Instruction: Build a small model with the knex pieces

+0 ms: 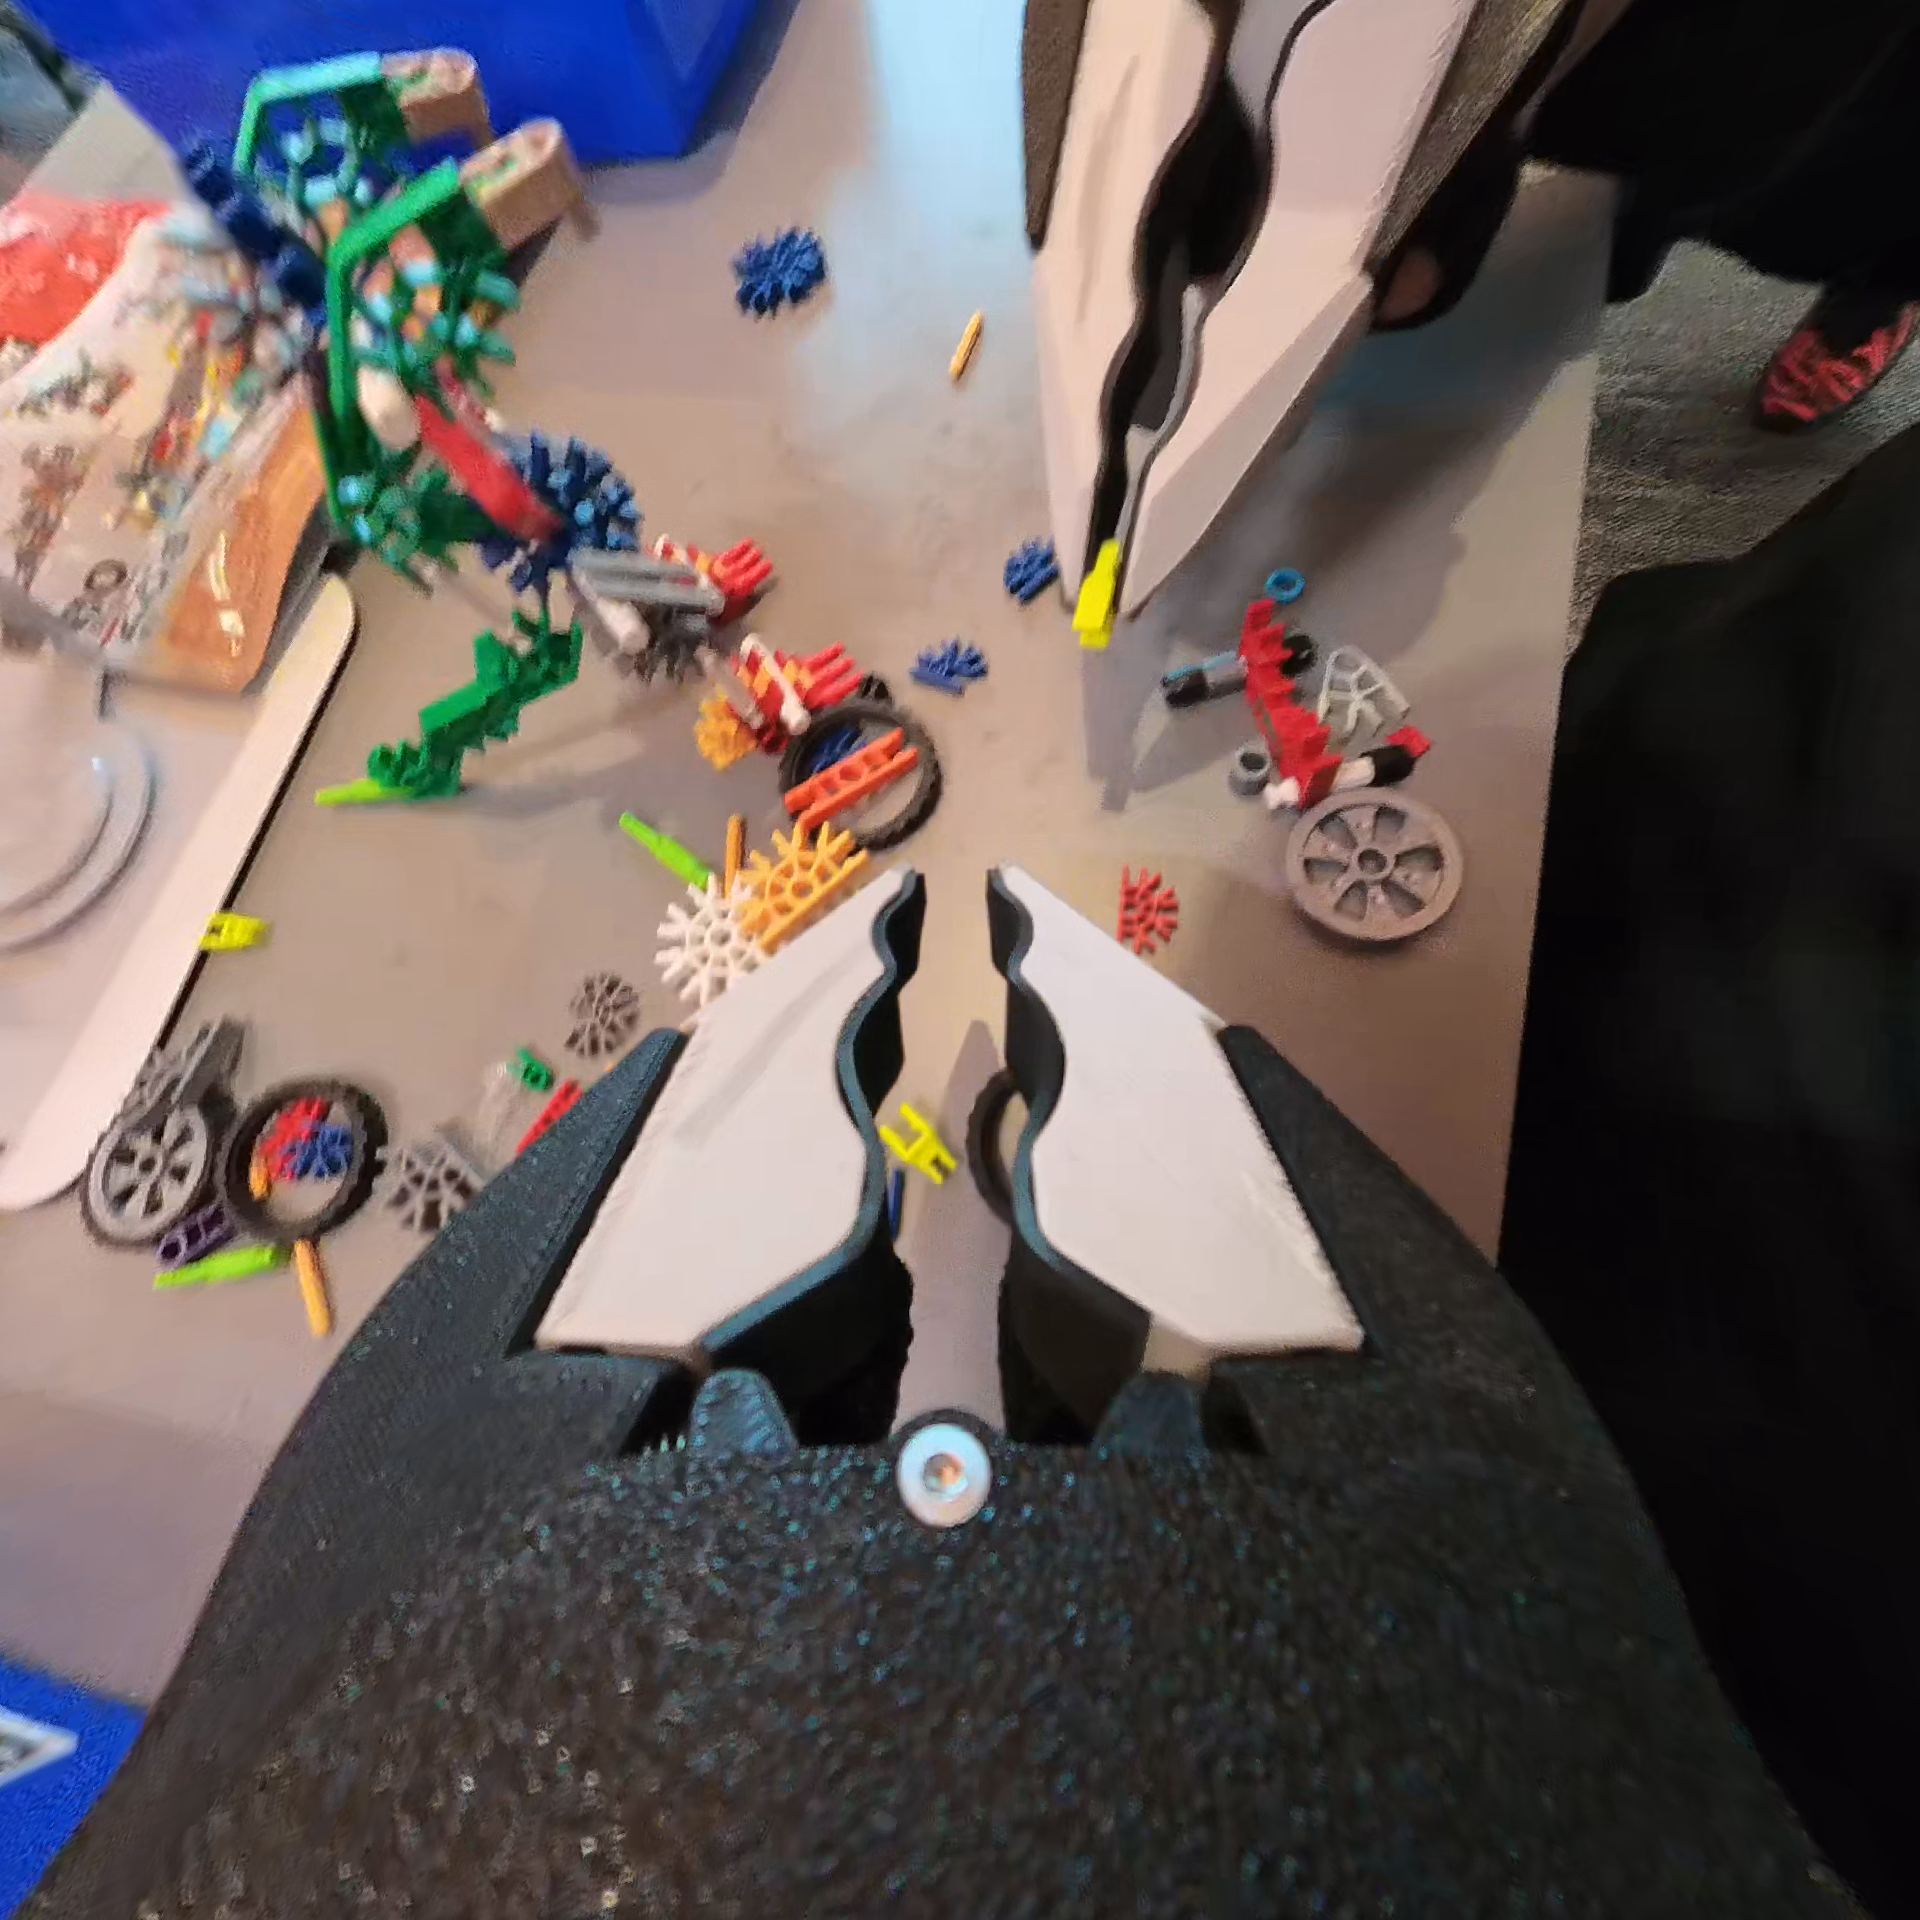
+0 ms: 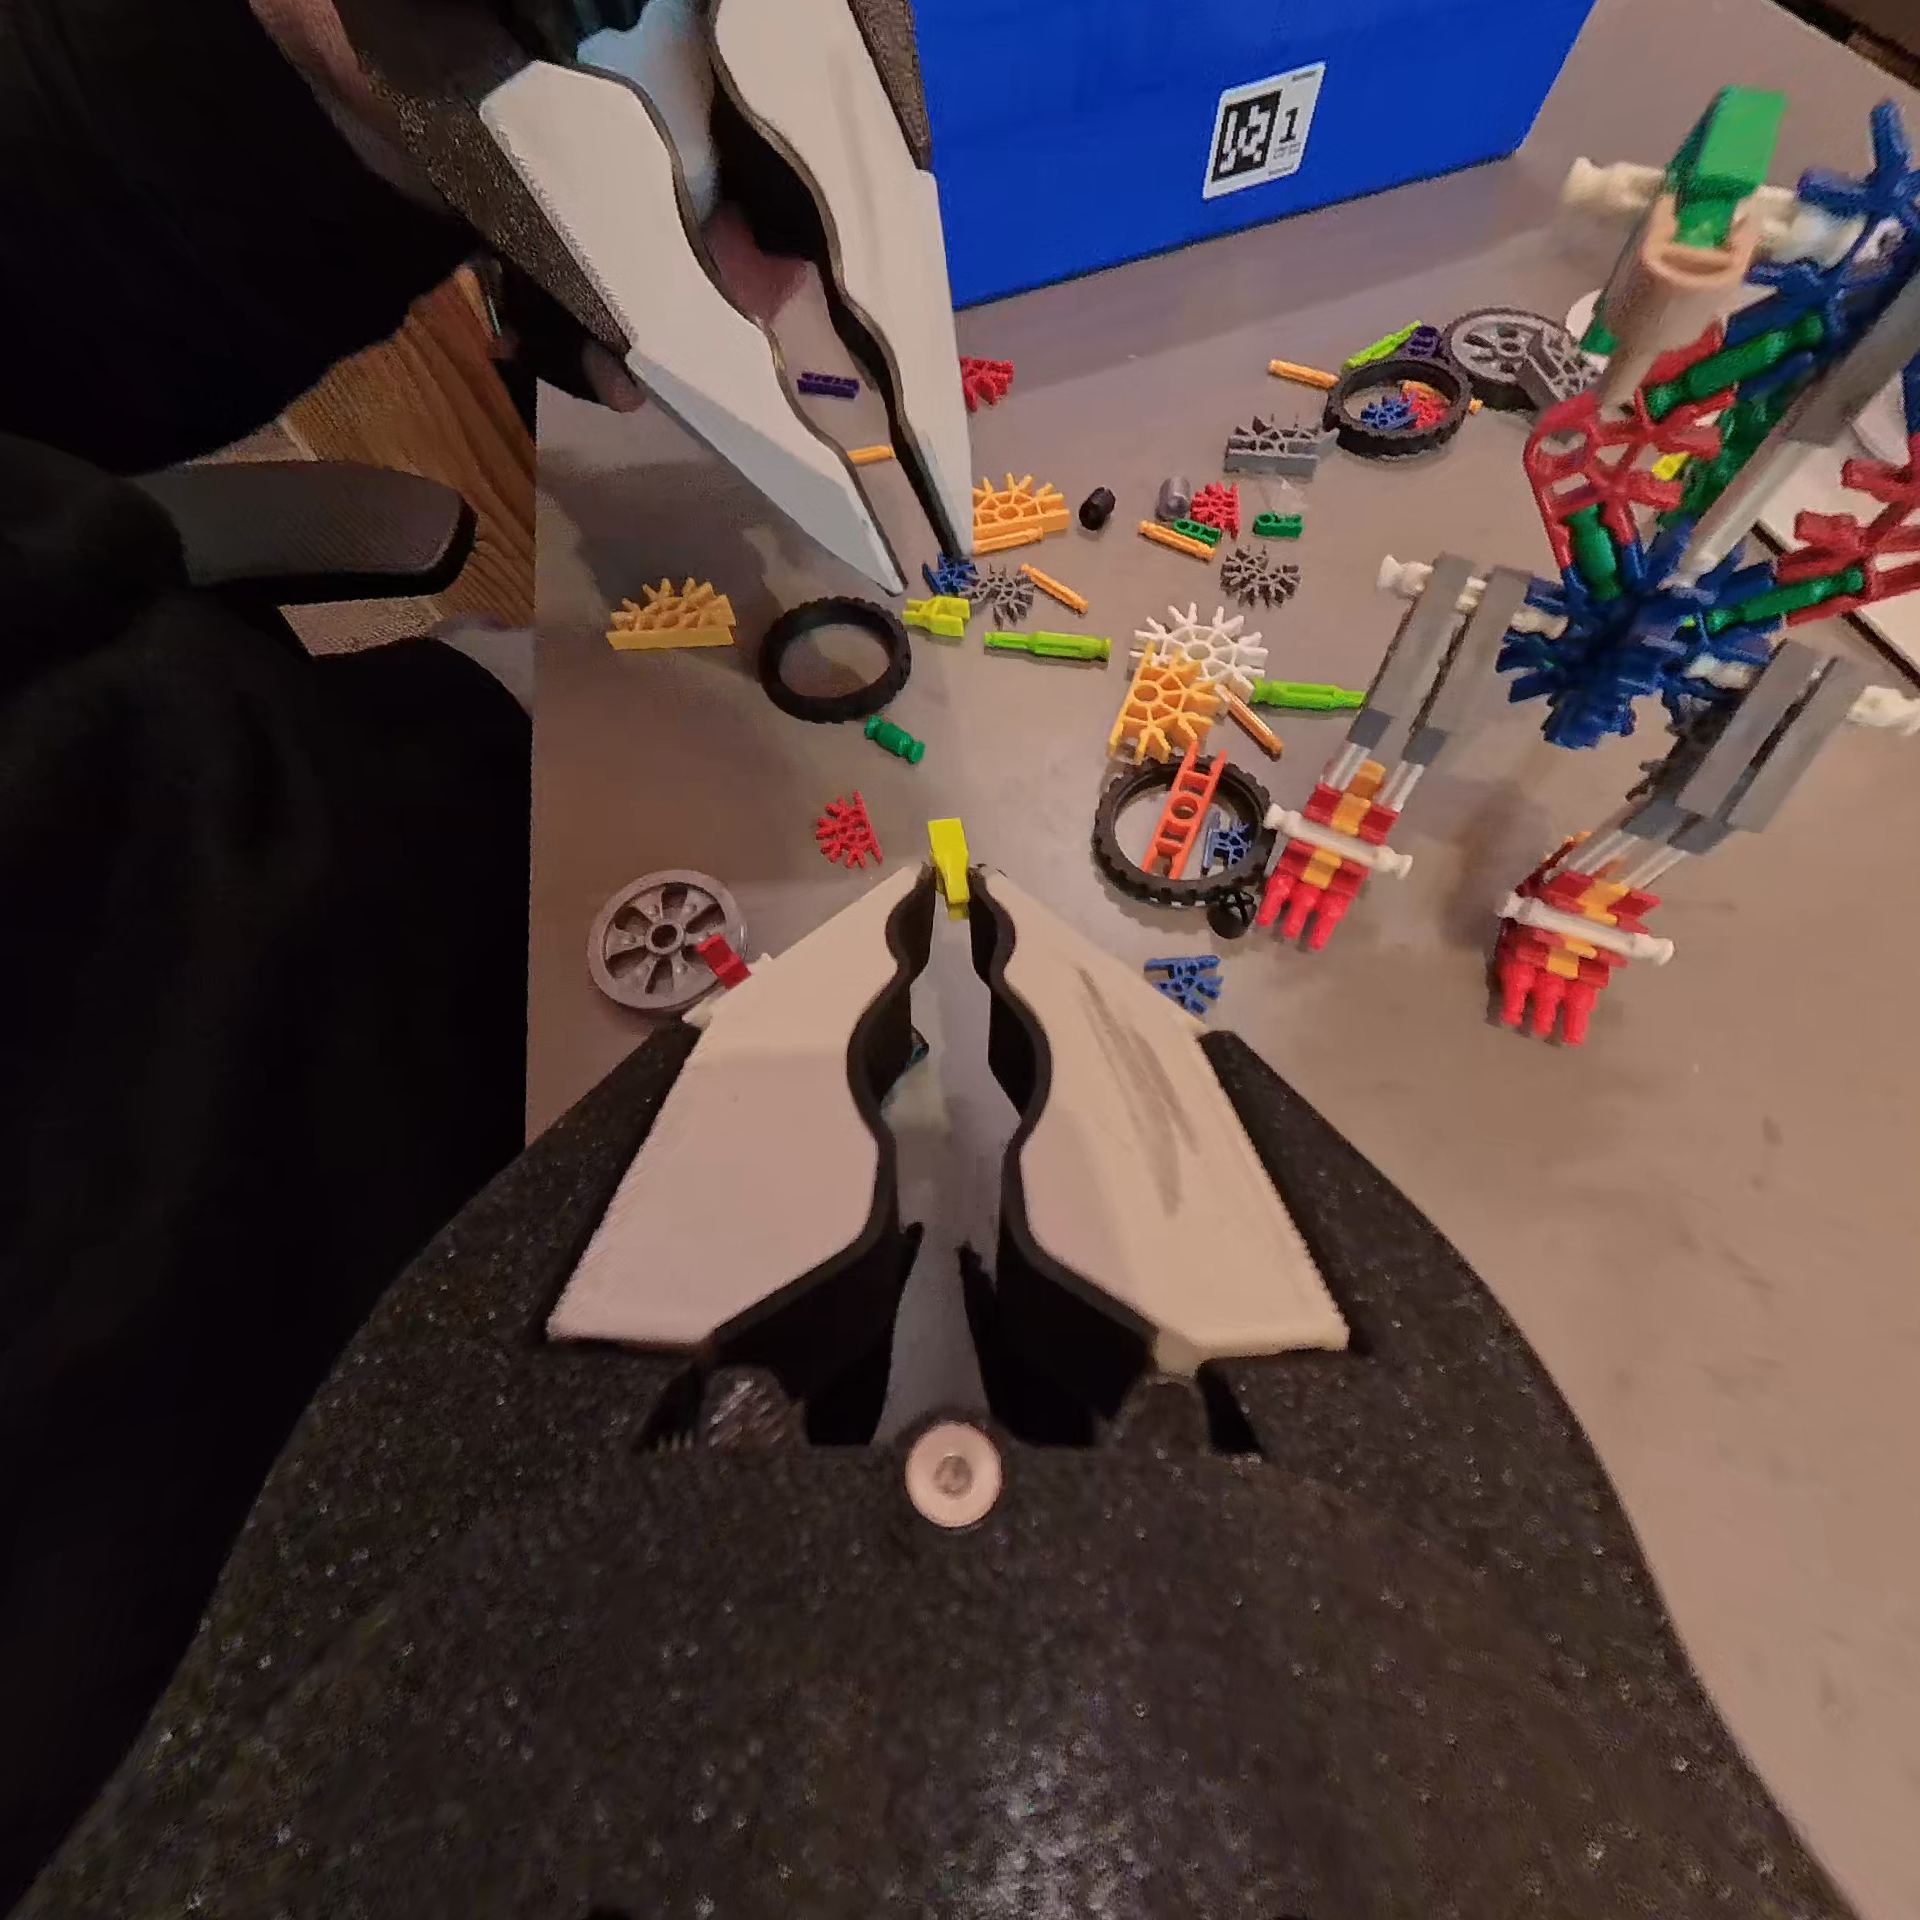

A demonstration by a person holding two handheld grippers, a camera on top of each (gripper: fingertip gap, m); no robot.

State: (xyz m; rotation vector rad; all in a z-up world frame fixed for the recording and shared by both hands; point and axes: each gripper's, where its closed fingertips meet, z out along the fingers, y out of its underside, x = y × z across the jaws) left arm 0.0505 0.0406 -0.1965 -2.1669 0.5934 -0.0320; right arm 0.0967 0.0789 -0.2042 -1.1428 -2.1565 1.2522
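Observation:
My left gripper (image 1: pixel 954 883) is slightly open and empty, held above the grey table (image 1: pixel 1039 727). Under it lie a small yellow clip (image 1: pixel 920 1141) and a black tyre (image 1: pixel 985 1143), partly hidden by the right finger. An orange fan connector (image 1: pixel 800 883), a white snowflake connector (image 1: pixel 707 940) and a red connector (image 1: pixel 1146 909) lie by its tips. My right gripper (image 2: pixel 954 878) is shut on a small yellow connector (image 2: pixel 945 844) above the table. It also shows in the left wrist view (image 1: pixel 1099 613), pointing down. The left gripper (image 2: pixel 932 566) shows in the right wrist view, over a blue connector (image 2: pixel 948 574).
A tall multicoloured rod-and-connector model (image 2: pixel 1714 468) stands to one side with red feet (image 2: pixel 1558 956). A blue box (image 2: pixel 1195 156) is behind. Loose pieces lie scattered: grey wheel (image 1: pixel 1374 865), tyre with orange ladder piece (image 1: pixel 862 774), red assembly (image 1: pixel 1288 717). The table edge (image 1: pixel 1548 831) is nearby. About 7 centimetres separates my left fingertips from my right. The side with red feet (image 2: pixel 1558 956) is about 12 centimetres from my right fingertips.

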